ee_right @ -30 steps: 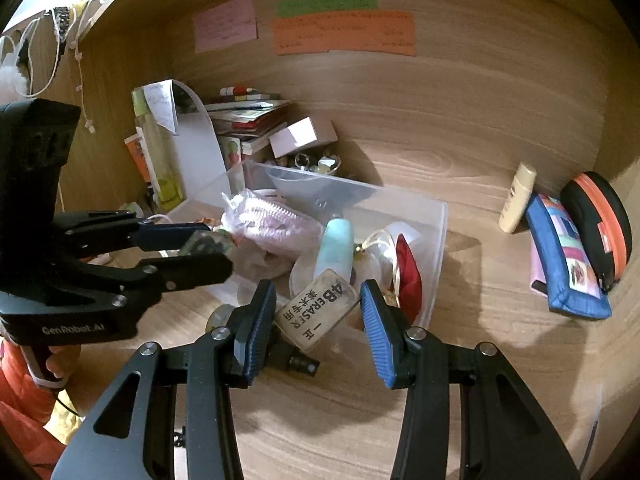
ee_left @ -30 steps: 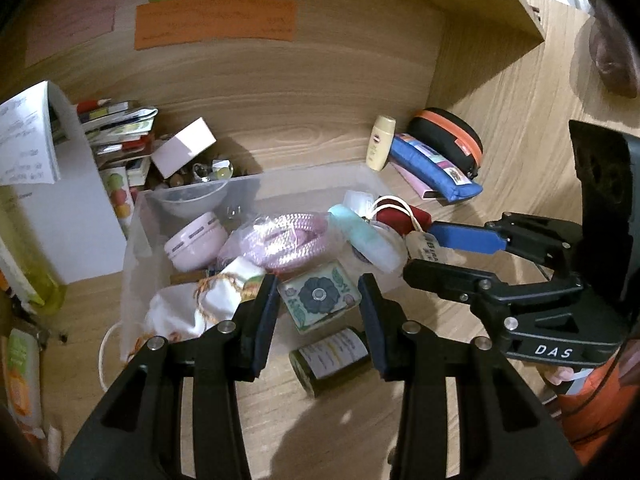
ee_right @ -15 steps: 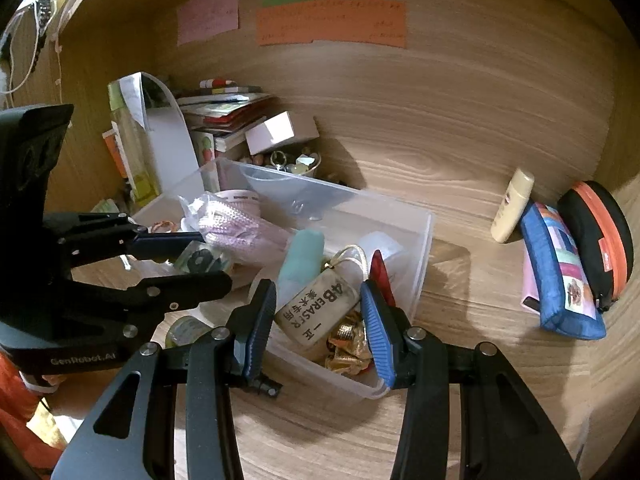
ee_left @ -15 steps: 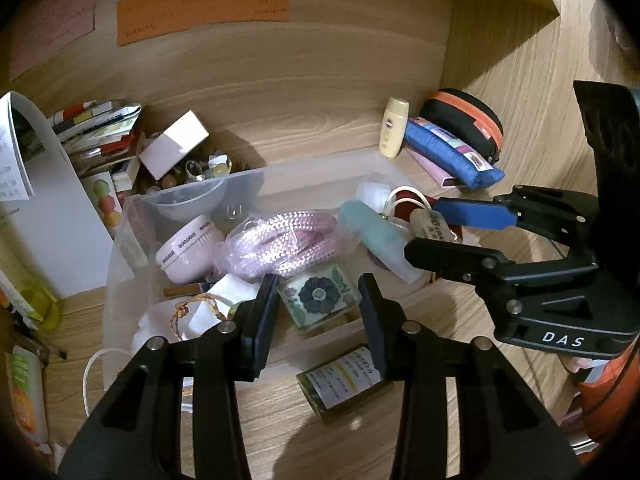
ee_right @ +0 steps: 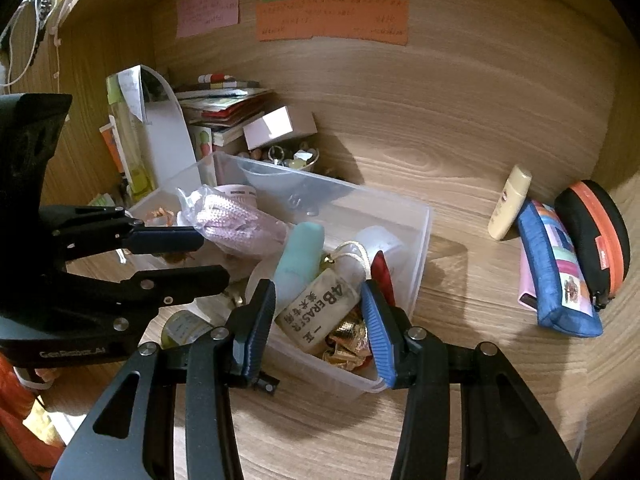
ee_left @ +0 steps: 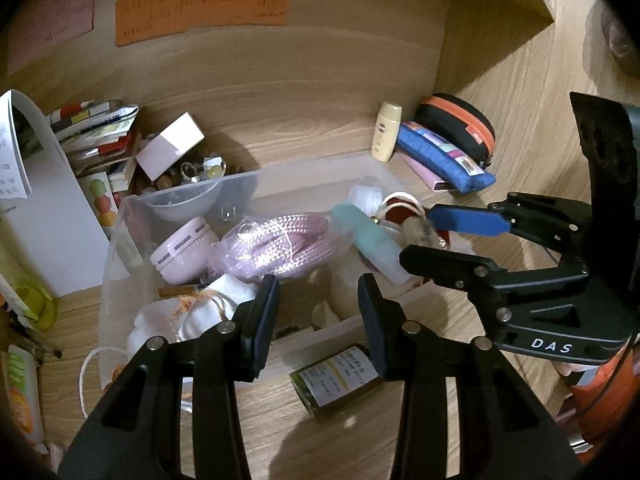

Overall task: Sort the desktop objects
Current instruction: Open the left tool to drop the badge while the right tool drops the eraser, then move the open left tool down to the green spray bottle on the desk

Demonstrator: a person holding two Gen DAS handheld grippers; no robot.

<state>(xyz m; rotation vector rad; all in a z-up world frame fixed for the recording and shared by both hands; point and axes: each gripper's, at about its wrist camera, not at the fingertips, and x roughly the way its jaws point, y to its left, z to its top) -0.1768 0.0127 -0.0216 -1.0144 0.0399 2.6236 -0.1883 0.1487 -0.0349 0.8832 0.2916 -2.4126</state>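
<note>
A clear plastic bin sits on the wooden desk, filled with a pink braided bundle in a bag, a pink round case, a mint tube and other small items. My left gripper is open and empty over the bin's near side. My right gripper holds a beige eraser marked "4B ERASER" over the bin's right end; its jaws touch the eraser's sides. A dark green jar lies on the desk in front of the bin.
A cream bottle, blue pencil case and black-orange case lie at the right. Books, a white box and a dish of trinkets stand behind the bin. Sticky notes hang on the back wall.
The patterned square tin left my left gripper, whose jaws opened wider and now stand empty. My right gripper carried the eraser forward over the bin's right end.
</note>
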